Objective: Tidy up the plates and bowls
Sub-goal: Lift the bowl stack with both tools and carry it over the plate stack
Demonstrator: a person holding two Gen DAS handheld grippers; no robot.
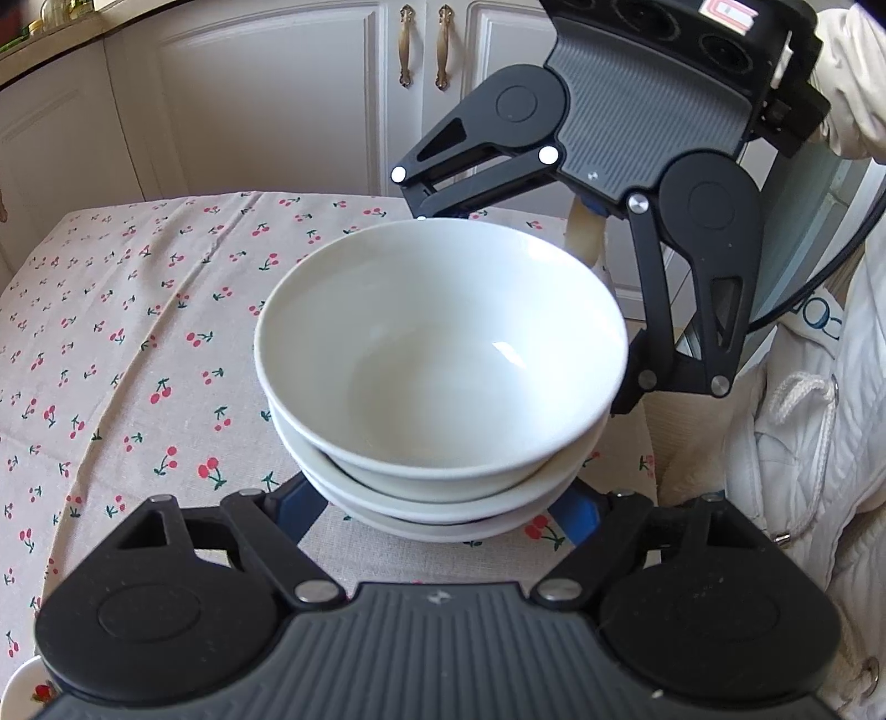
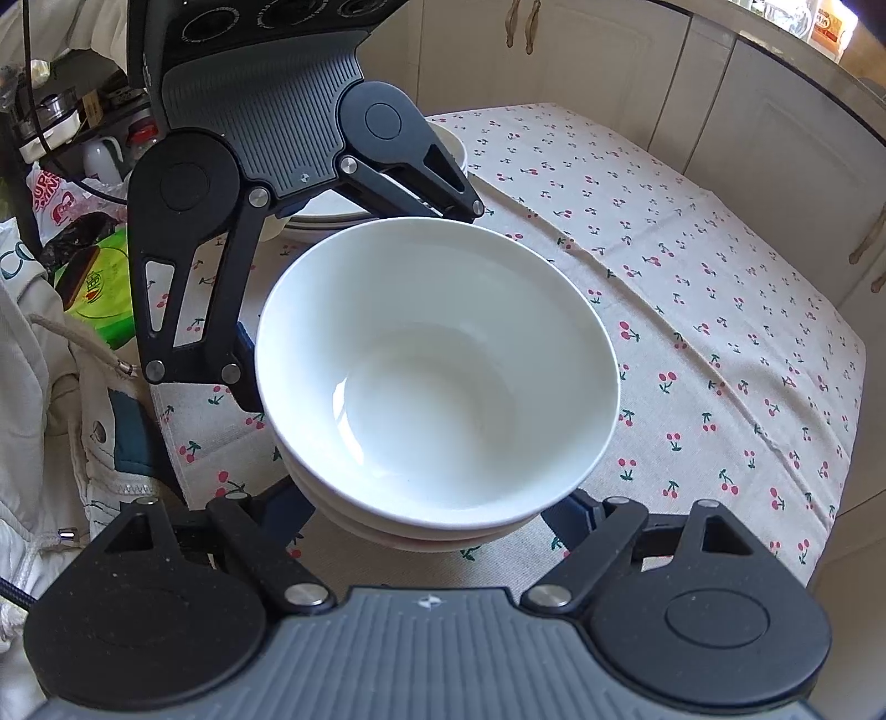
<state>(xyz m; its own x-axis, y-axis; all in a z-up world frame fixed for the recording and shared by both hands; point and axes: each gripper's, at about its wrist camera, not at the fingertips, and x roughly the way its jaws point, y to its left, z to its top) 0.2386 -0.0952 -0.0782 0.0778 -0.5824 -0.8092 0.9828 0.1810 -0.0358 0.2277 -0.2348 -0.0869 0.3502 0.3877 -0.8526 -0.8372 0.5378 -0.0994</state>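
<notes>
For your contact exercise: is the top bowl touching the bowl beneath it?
Touching. In the left wrist view the top bowl sits nested inside the bowl beneath, no gap.

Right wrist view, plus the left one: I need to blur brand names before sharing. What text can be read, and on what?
"CO": large letters on the white jacket, the rest cut off.
"SU...": red letters on the plastic bag, a guess; the rest is crumpled and illegible.
Green packet: print too small to read.
Box on the counter: label blurred.
Stacked white bowls: no marking visible.
</notes>
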